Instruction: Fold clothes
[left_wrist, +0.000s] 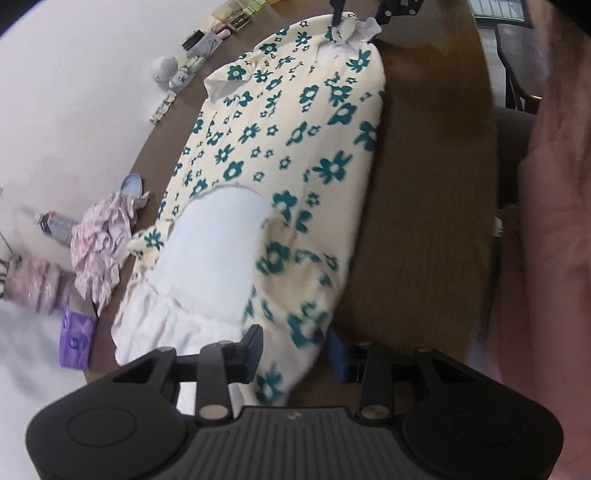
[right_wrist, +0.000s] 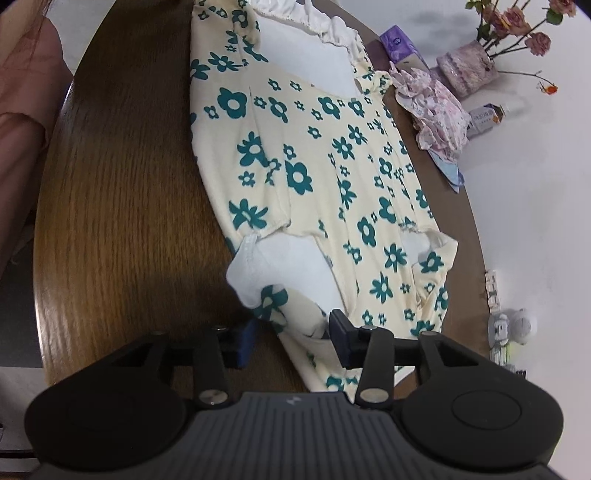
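Observation:
A cream garment printed with teal flowers lies spread on the brown wooden table, its white lining and ruffled white edge showing. My left gripper stands open over the near end, with the flowered cloth lying loose between its fingers. At the far end my right gripper hovers over a crumpled corner. In the right wrist view the garment runs away from me. My right gripper is open there, astride a turned-up corner with its white inside showing. A strip of table shows between its left pad and the cloth.
A crumpled pink floral cloth, a purple tissue pack, a vase of roses and a bottle line the table's far side. Small white figures and boxes stand further along. A person's pink sleeve is close by.

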